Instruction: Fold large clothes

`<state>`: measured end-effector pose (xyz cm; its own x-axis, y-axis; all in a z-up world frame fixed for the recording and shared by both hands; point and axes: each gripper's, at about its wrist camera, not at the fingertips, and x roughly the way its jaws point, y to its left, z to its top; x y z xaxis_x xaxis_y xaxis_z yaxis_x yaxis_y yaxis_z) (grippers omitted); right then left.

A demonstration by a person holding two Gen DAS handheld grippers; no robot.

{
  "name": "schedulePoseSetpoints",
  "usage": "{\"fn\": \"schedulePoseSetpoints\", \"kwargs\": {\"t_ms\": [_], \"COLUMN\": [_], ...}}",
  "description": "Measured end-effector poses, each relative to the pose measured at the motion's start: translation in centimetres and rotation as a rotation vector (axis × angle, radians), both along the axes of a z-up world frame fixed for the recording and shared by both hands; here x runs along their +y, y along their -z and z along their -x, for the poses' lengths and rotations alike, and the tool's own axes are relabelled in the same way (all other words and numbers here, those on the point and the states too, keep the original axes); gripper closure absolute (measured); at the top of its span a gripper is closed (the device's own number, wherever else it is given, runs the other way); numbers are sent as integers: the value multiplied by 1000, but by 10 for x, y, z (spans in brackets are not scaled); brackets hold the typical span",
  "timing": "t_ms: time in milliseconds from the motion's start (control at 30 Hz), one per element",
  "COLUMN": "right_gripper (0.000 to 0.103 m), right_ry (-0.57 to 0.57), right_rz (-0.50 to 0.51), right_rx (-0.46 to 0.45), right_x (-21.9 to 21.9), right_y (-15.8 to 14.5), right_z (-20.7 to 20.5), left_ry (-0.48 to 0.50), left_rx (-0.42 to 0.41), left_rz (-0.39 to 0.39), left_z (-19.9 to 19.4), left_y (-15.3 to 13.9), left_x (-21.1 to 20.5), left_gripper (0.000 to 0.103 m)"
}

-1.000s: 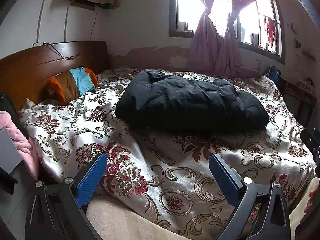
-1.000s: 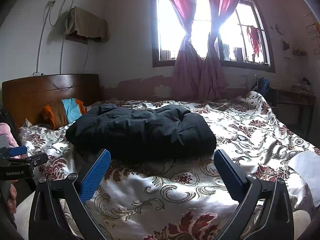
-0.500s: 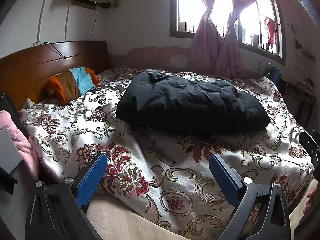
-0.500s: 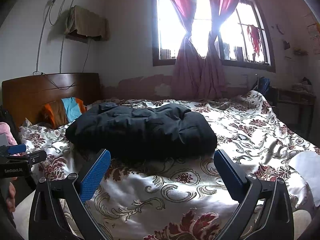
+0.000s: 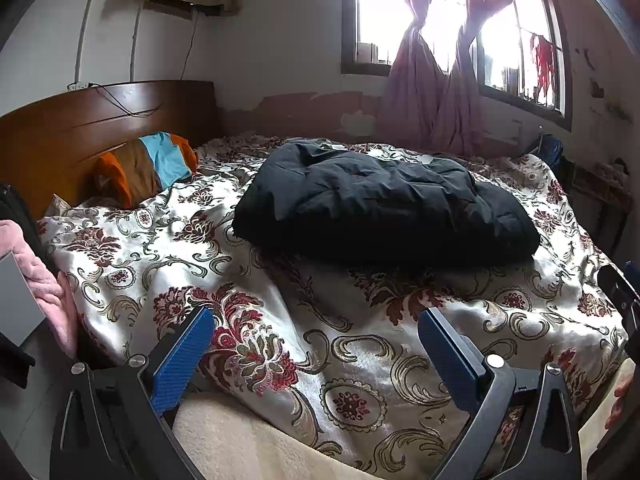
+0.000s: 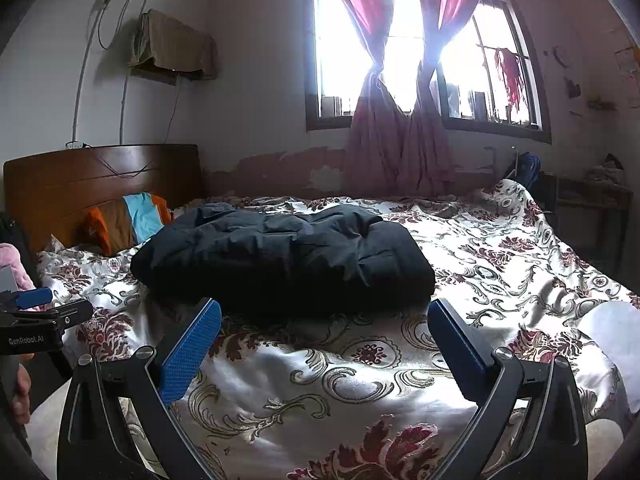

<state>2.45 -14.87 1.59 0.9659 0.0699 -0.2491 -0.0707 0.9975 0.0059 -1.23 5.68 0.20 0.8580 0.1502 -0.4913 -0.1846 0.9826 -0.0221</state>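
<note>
A black padded jacket (image 5: 384, 204) lies folded into a thick rectangle in the middle of the bed; it also shows in the right wrist view (image 6: 284, 256). My left gripper (image 5: 316, 344) is open and empty, held back over the near edge of the bed, well short of the jacket. My right gripper (image 6: 324, 340) is open and empty, just in front of the jacket's near edge and not touching it. The left gripper's body (image 6: 32, 320) shows at the left edge of the right wrist view.
The bed has a floral satin cover (image 5: 280, 320) and a wooden headboard (image 5: 80, 128) at the left. An orange, brown and blue pillow (image 5: 148, 164) leans on the headboard. Pink cloth (image 5: 44, 284) hangs at the far left. A window with tied red curtains (image 6: 400, 80) is behind.
Almost nothing: both grippers stay open and the jacket lies still. The views shift only very slightly.
</note>
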Motion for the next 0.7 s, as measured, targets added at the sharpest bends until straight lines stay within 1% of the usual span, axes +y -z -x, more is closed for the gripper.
{"fn": "schedulePoseSetpoints", "kwargs": {"t_ms": [200, 300, 367, 467, 633, 700], "right_gripper": [2, 2, 2, 2, 2, 2], "right_ry": [-2, -3, -2, -4, -4, -3], "right_rz": [4, 6, 7, 7, 7, 7], "right_rx": [12, 12, 13, 14, 15, 15], "right_x": [-1, -2, -2, -2, -2, -2], "right_y": [2, 2, 2, 2, 2, 2], "right_z": [-1, -1, 0, 0, -1, -1], "left_ry": [0, -29, -53, -88, -104, -101], "left_rx": [1, 18, 12, 5, -5, -3], "left_rz": [3, 9, 10, 0, -28, -26], "left_z": [0, 0, 1, 3, 5, 5], "left_y": [0, 1, 1, 0, -2, -3], "left_x": [-2, -1, -1, 0, -4, -5], "left_gripper": [0, 0, 0, 0, 0, 0]}}
